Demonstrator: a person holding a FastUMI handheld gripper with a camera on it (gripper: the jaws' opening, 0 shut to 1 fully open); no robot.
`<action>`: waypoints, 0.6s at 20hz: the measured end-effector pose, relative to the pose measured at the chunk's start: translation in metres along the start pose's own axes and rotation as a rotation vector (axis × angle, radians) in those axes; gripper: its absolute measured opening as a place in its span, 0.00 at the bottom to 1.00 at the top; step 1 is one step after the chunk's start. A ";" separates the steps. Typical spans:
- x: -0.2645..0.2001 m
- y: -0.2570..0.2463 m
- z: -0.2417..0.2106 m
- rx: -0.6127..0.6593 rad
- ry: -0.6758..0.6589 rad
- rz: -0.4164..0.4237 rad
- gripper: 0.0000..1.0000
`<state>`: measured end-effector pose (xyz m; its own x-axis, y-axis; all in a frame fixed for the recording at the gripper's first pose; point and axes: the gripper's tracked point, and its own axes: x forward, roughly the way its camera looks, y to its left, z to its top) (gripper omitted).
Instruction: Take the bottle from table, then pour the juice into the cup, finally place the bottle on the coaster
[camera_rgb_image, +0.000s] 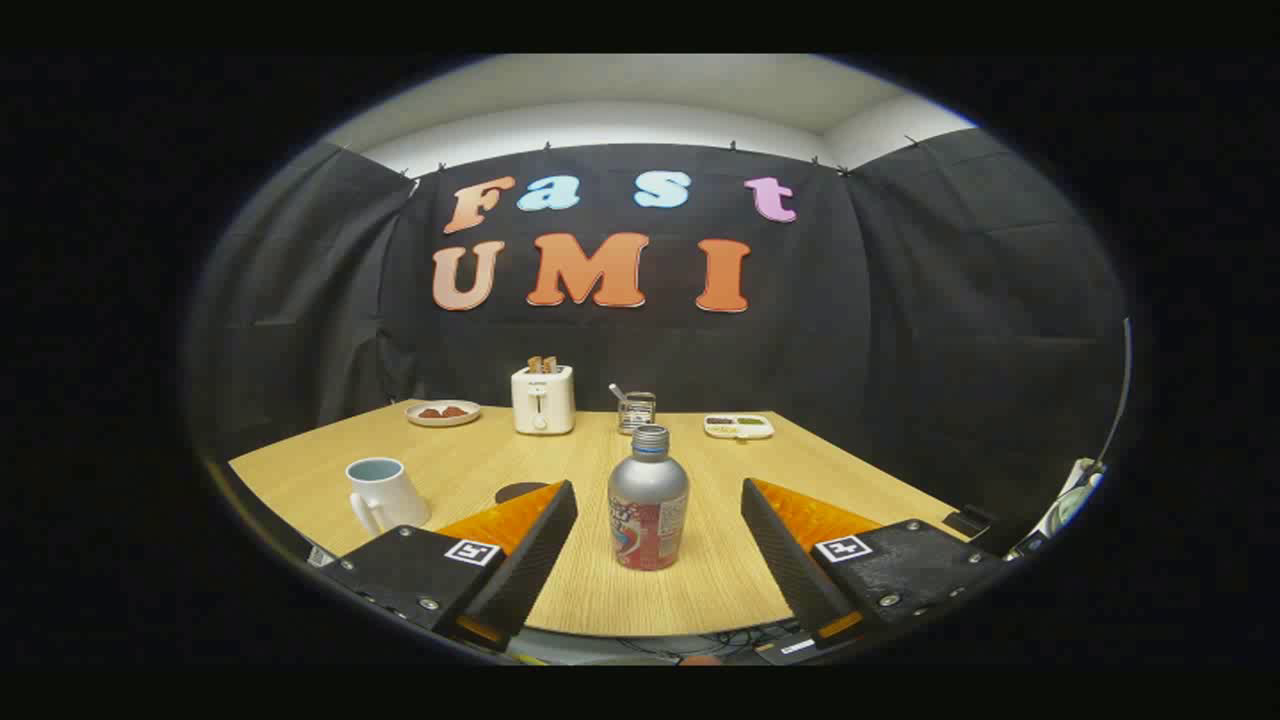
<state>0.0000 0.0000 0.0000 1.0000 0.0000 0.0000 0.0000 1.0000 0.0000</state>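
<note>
A: How is the gripper (660, 540) set at this point?

B: Its fingers are spread wide and nothing is held. The bottle (648, 511) is seen upright on the table (730, 580), in the gap between the two fingers and clear of both.

A: Where are the other task items placed, taken from the bottle?

B: The cup (384, 493) is found well to the left of the bottle, handle turned toward the camera side. The coaster (520, 492) is seen as a dark disc between cup and bottle, partly hidden behind the left finger. Behind the bottle, near the wall, a toaster (542, 398), a plate (442, 412), a small jar (636, 410) and a tray (738, 427) are lined up.

A: What step is judged to be in hand?

B: The approach for the grasp; the bottle has not yet been touched.

A: How should it be done well?

B: The bottle should be kept centred between the fingers as the gripper is brought forward, so that neither side is nudged first and the bottle is not tipped. The body below the shoulder is best taken, not the narrow capped neck. The closing should be even and firm, since the metal surface is likely to be slippery.
</note>
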 end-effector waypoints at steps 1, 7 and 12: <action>0.001 -0.001 -0.001 -0.003 0.001 -0.001 0.98; 0.008 0.001 -0.002 -0.002 -0.004 0.004 0.98; 0.011 0.004 -0.007 0.005 0.003 0.009 0.98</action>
<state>0.0115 0.0036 -0.0067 1.0000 0.0094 -0.0027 -0.0094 0.9999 0.0052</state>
